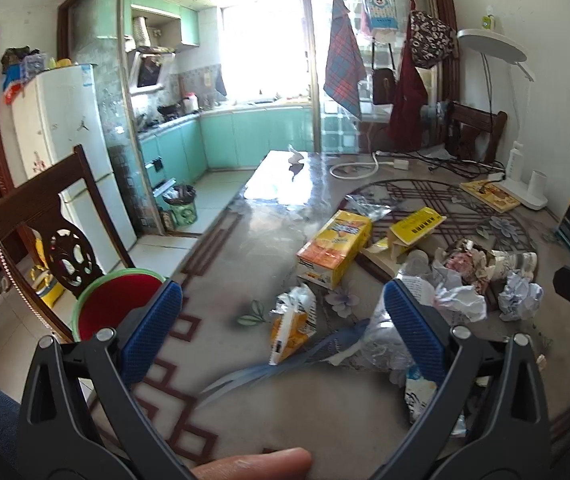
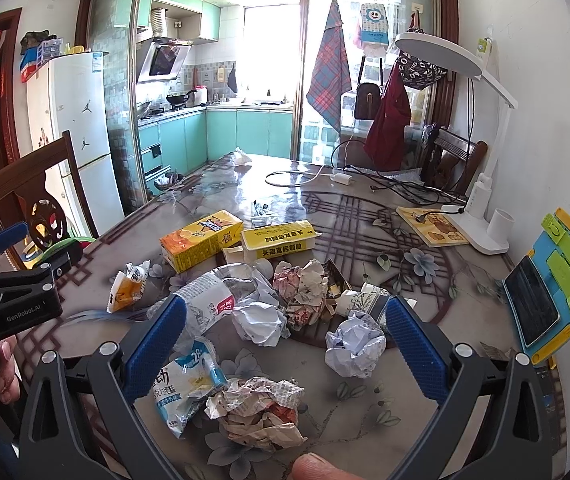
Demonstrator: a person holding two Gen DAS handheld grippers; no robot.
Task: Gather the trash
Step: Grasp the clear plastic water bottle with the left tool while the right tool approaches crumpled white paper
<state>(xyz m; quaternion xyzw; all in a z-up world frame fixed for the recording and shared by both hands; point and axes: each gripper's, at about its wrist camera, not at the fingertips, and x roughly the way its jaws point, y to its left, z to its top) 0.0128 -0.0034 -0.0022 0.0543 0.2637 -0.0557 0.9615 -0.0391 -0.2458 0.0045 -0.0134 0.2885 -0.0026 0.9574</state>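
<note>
Blue-padded jaws are spread wide on both grippers, nothing held — trash is scattered across the table (image 2: 365,208).

Between the right gripper (image 2: 285,344) fingers lie a crumpled newspaper wad (image 2: 261,412) and a milk pouch (image 2: 189,384); a white paper ball (image 2: 355,344) sits just beyond. All are judged light and soft, best pinched across the bulk. The left gripper (image 1: 285,332) hovers over a torn snack wrapper (image 1: 291,326) — slippery foil, to be taken at a crease. Farther off stands a stiffer yellow carton (image 2: 201,240), and a red bin (image 1: 119,304) waits beside the table.
</note>
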